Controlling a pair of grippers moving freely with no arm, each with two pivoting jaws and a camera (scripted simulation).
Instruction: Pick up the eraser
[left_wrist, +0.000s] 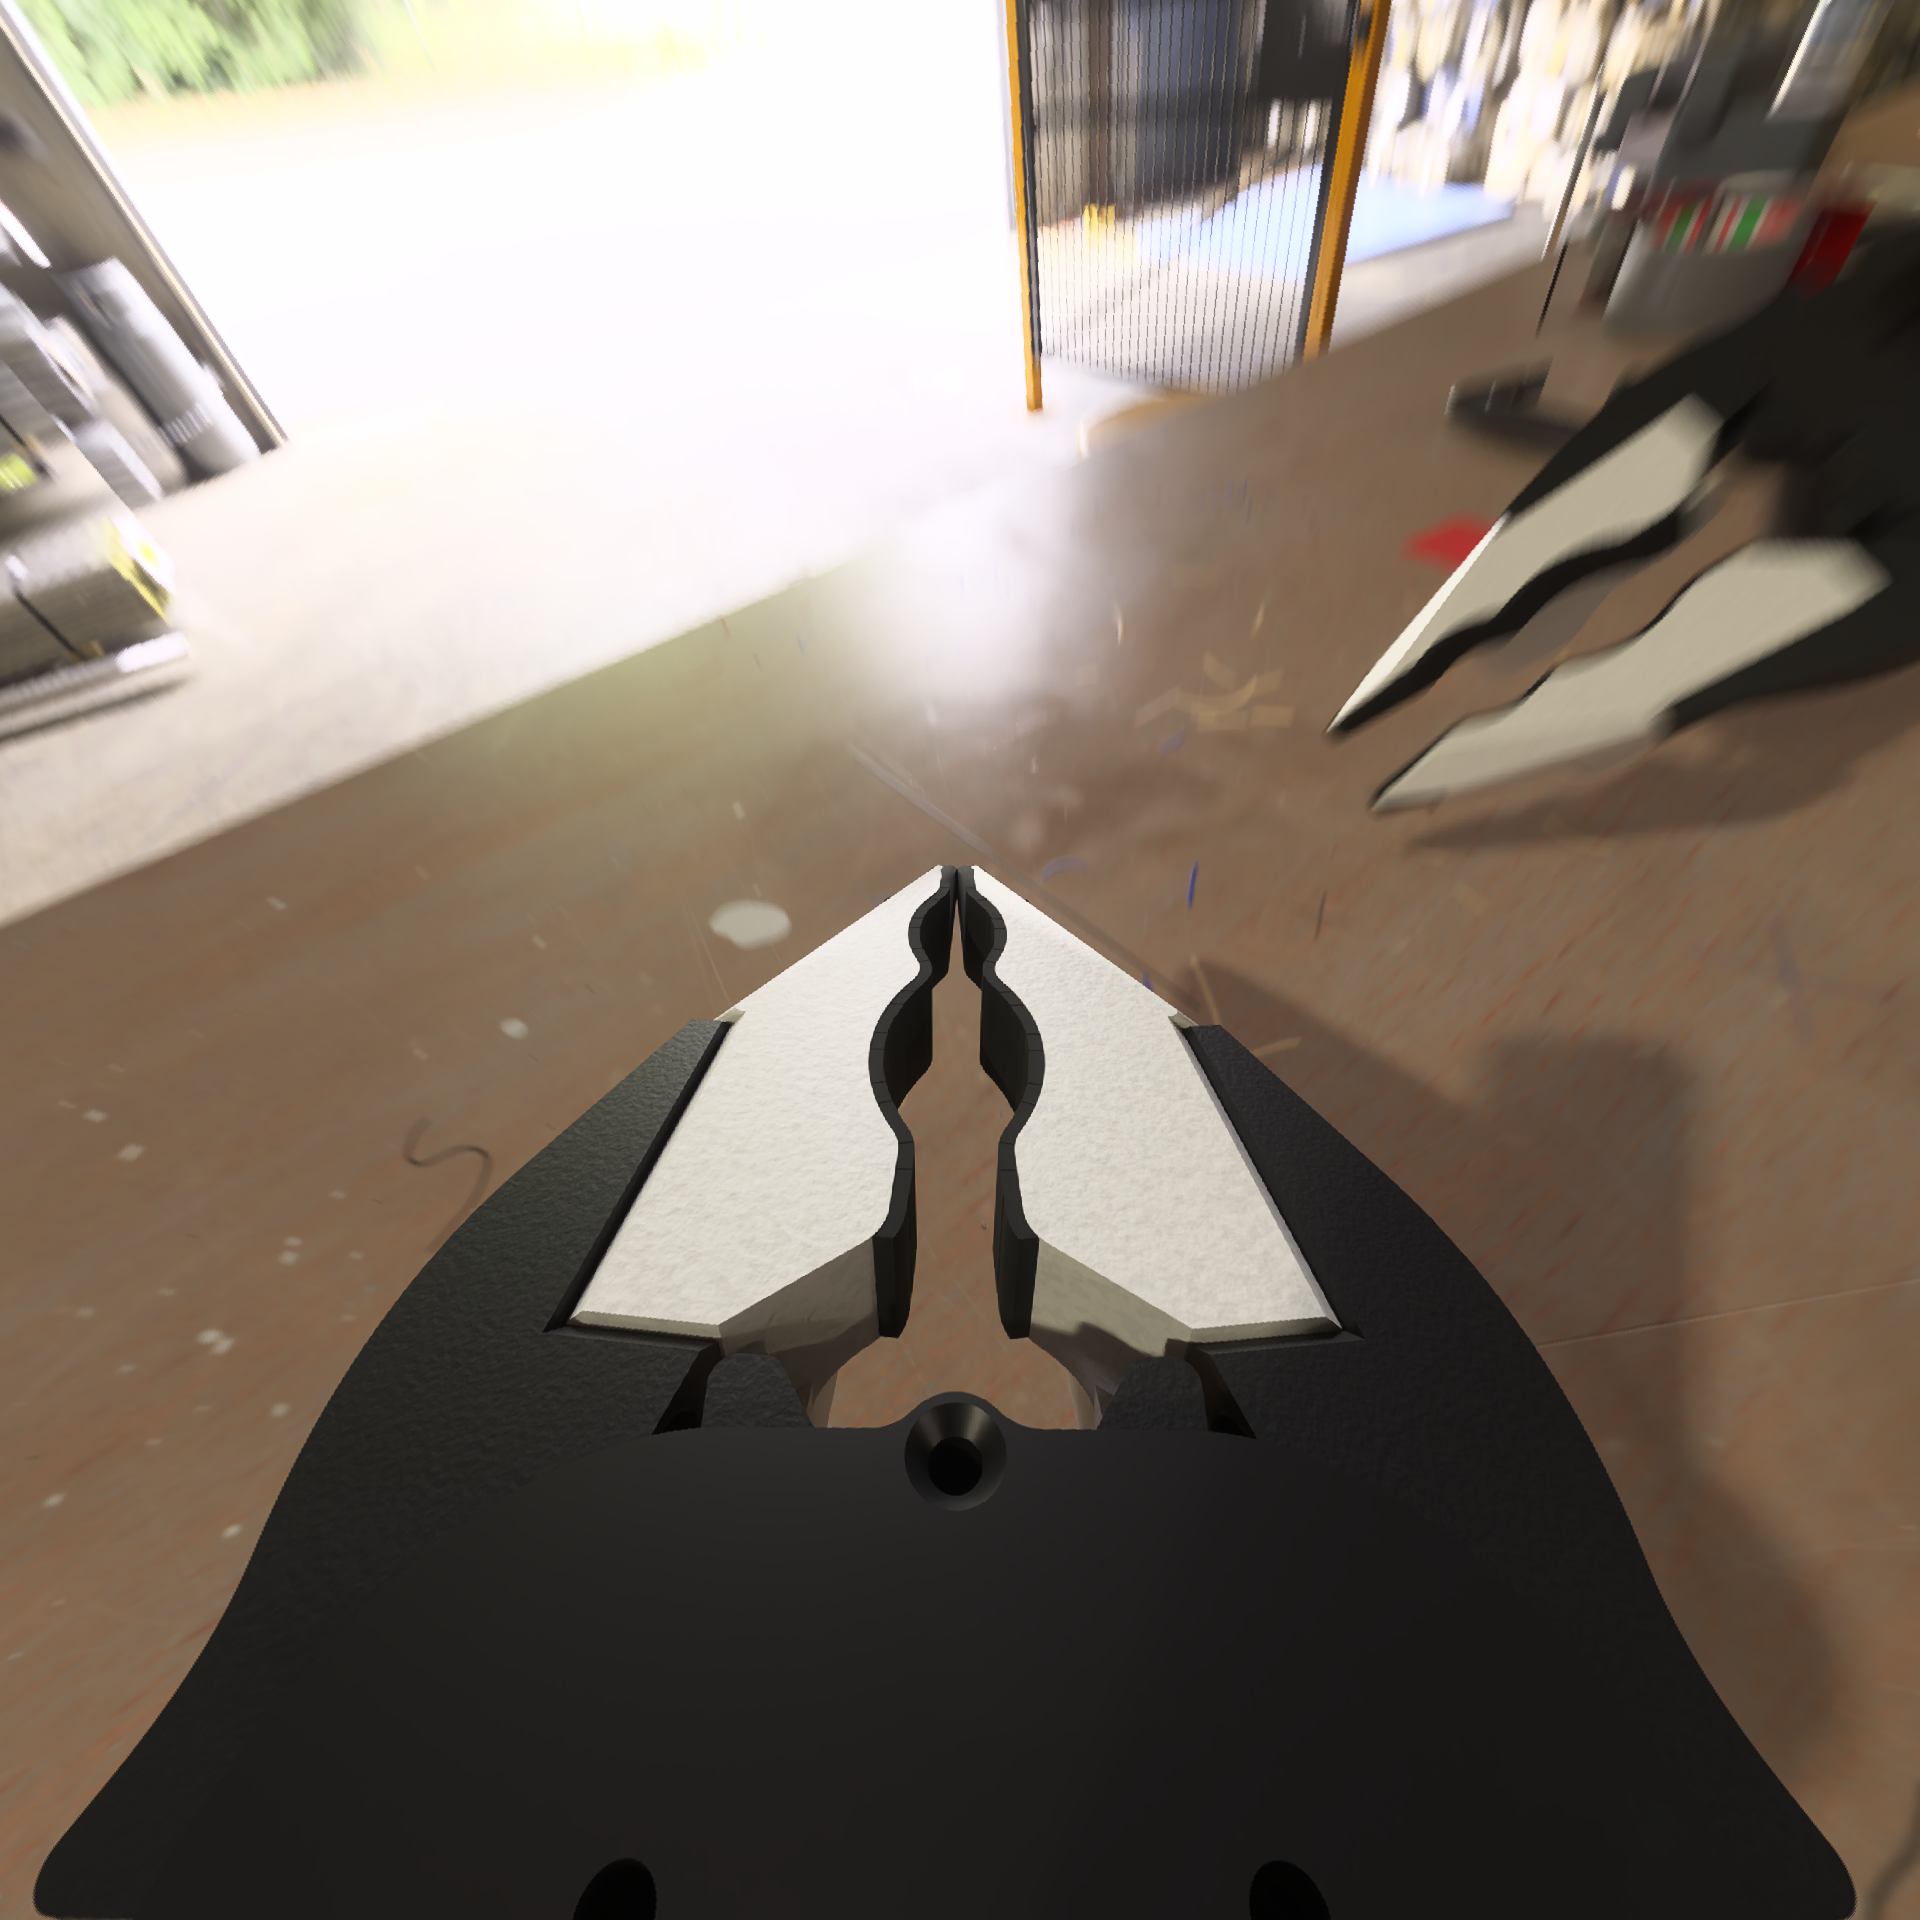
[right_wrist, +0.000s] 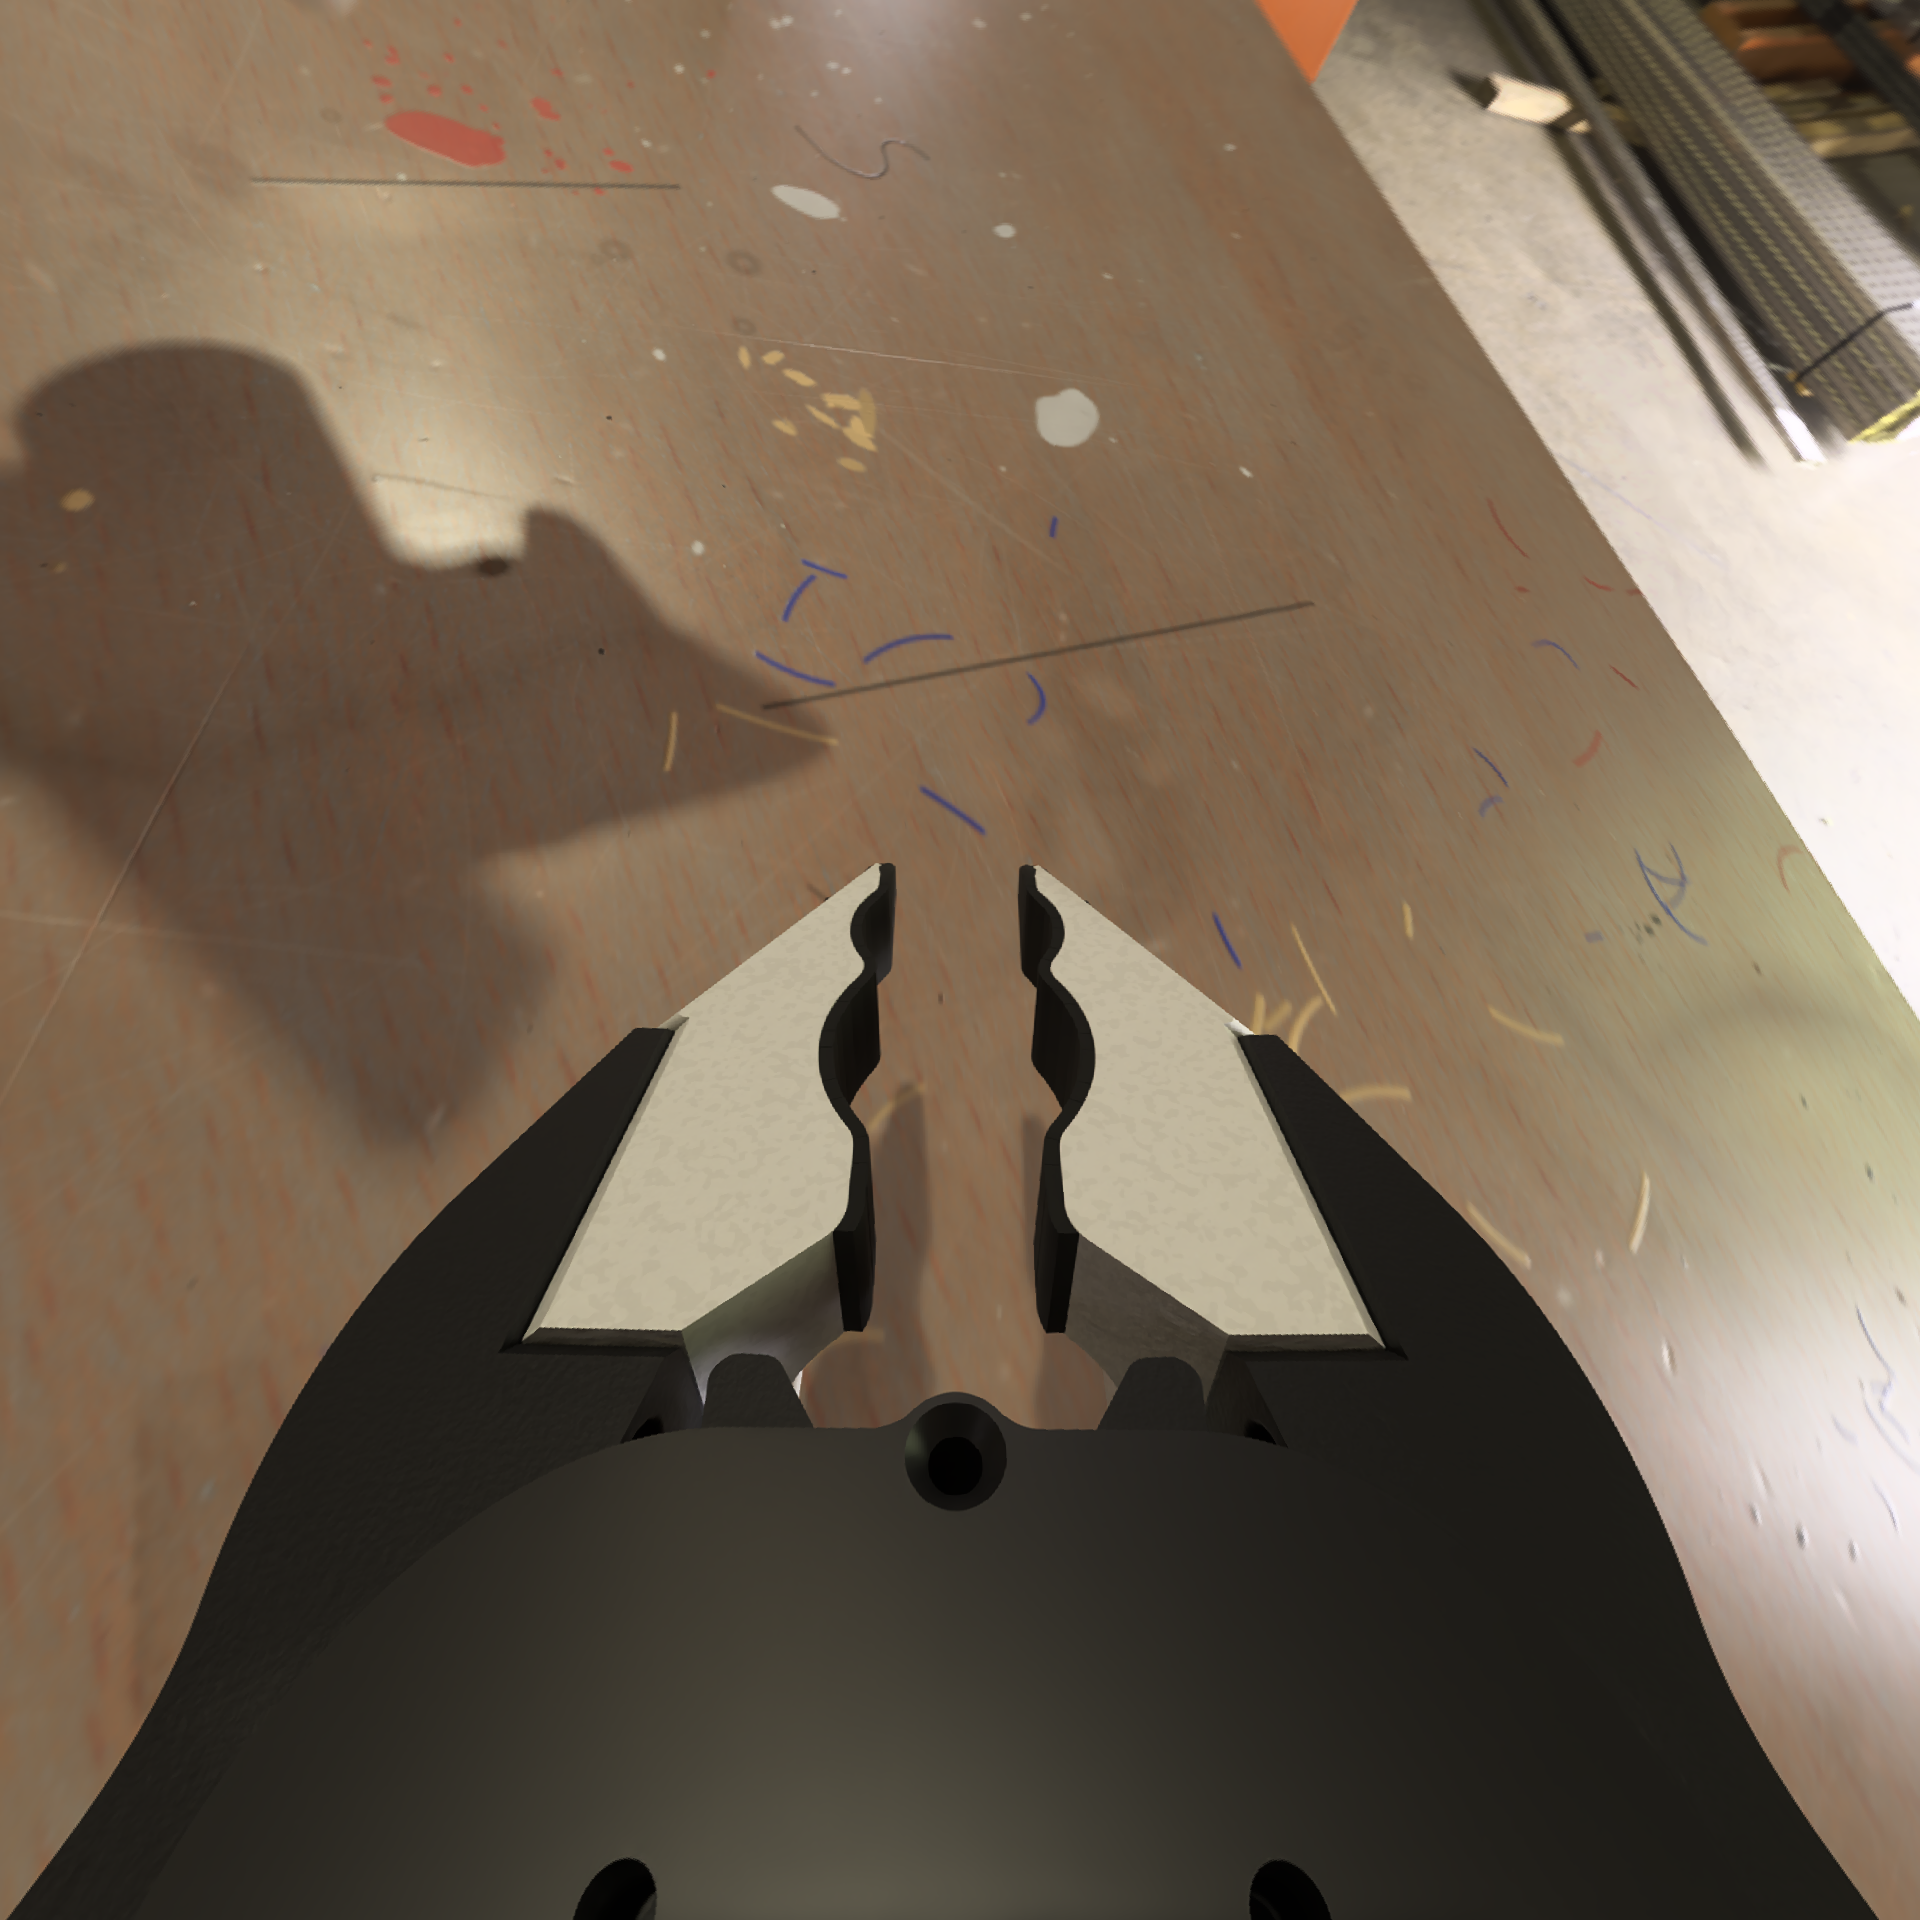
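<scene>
Left black two-finger gripper with white pads (left_wrist: 956, 871) clenched, tips meeting, nothing between them, above brown wooden tabletop with paint specks (left_wrist: 416, 1143). Right black two-finger gripper with white pads (right_wrist: 956, 871) released, empty gap between fingers, low over same tabletop; also visible blurred at right in left wrist view (left_wrist: 1361, 764). Eraser not visible in either view. Small red patch (left_wrist: 1444, 540) near right gripper, too blurred to identify.

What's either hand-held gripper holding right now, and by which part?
Nothing. The left hand-held gripper has its fingertips together with nothing between them; the right hand-held gripper is open over the bare tabletop. No eraser is identifiable in either view.
</scene>
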